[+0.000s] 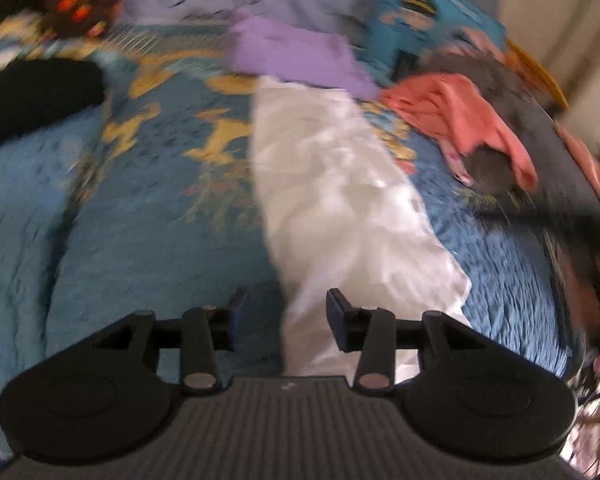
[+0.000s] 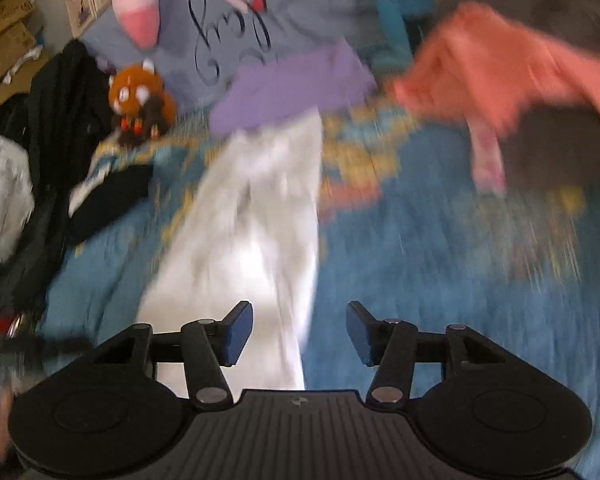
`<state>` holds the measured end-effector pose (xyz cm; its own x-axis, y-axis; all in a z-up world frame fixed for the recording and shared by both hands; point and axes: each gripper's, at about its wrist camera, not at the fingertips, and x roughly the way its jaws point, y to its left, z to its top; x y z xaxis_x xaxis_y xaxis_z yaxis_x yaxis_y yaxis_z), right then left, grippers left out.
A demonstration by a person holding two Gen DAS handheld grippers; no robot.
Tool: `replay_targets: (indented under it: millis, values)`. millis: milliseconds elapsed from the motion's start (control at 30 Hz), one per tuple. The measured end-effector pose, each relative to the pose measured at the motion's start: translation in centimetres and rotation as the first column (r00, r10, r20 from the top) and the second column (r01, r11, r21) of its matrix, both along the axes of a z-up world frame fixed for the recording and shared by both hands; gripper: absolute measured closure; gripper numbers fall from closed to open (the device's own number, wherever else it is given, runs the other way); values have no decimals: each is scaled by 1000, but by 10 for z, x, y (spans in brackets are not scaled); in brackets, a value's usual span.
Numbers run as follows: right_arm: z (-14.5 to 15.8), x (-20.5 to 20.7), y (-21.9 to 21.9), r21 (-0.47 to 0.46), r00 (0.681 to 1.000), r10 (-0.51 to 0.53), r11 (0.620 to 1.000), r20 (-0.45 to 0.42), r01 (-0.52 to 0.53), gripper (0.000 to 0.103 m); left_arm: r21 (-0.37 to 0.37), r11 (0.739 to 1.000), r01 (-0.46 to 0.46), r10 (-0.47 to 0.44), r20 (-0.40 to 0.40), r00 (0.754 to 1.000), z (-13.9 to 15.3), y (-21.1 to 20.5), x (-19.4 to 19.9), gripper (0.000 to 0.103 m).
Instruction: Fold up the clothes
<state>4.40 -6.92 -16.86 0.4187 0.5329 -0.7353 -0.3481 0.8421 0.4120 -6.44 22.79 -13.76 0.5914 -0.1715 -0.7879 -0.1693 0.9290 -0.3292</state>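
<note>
both tongs, left gripper [image 1: 287, 318] and right gripper [image 2: 300, 332], hover jaws apart, gripping nothing. white garment [image 1: 340, 200] lies lengthwise on blue bedspread [image 1: 160, 240], far end touching purple cloth [image 1: 296, 54]. risk: pinching bedspread together with garment.

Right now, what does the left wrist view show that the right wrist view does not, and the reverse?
Only the left wrist view shows the blue box at the bed's far side. Only the right wrist view shows cardboard boxes and a pink plush piece. Both show the white garment, purple cloth, salmon garment, red panda plush and blue bedspread.
</note>
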Motion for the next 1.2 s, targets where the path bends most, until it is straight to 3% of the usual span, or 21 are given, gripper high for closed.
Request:
replay_targets:
  millis: [67, 133, 233, 433, 533, 800, 833, 867, 933, 1000, 1067, 1200]
  values:
    - [-10, -30, -18, 4, 999, 8, 1000, -47, -8, 51, -63, 998, -8, 6, -26, 1000, -3, 9, -2, 57]
    - [-24, -47, -29, 75, 994, 9, 997, -113, -1, 51, -73, 997, 16, -21, -57, 998, -7, 7, -4, 57]
    - [-35, -56, -32, 123, 987, -27, 991, -160, 47, 51, -132, 990, 40, -53, -95, 994, -16, 3, -8, 57]
    - [-52, -61, -32, 192, 965, -88, 972, -248, 138, 51, -320, 947, -9, -47, -168, 985, -41, 13, -12, 57]
    - [-59, -59, -31, 219, 950, -113, 959, -292, 182, 50, -420, 905, -63, -25, -200, 979, -52, 22, -16, 57]
    - [-75, -59, -33, 307, 900, -135, 910, -414, 278, 49, -480, 859, -177, 42, -278, 960, -72, 24, -26, 60]
    - [-76, -60, -33, 313, 895, -134, 906, -426, 285, 49, -485, 854, -188, 57, -273, 960, -72, 26, -27, 65]
    - [-76, -61, -32, 312, 895, -132, 907, -426, 282, 50, -491, 848, -200, 72, -268, 961, -73, 28, -29, 76]
    - [-77, -62, -30, 309, 896, -133, 909, -424, 281, 56, -510, 833, -213, 88, -259, 962, -72, 32, -29, 82]
    - [-79, -62, -30, 306, 892, -136, 908, -431, 286, 76, -516, 829, -217, 89, -262, 961, -74, 33, -29, 87]
    - [-82, -62, -31, 307, 883, -140, 904, -447, 298, 84, -506, 834, -218, 90, -265, 960, -74, 32, -29, 91]
    - [-75, -65, -30, 305, 895, -153, 905, -418, 297, 90, -484, 847, -219, 106, -252, 962, -70, 31, -31, 93]
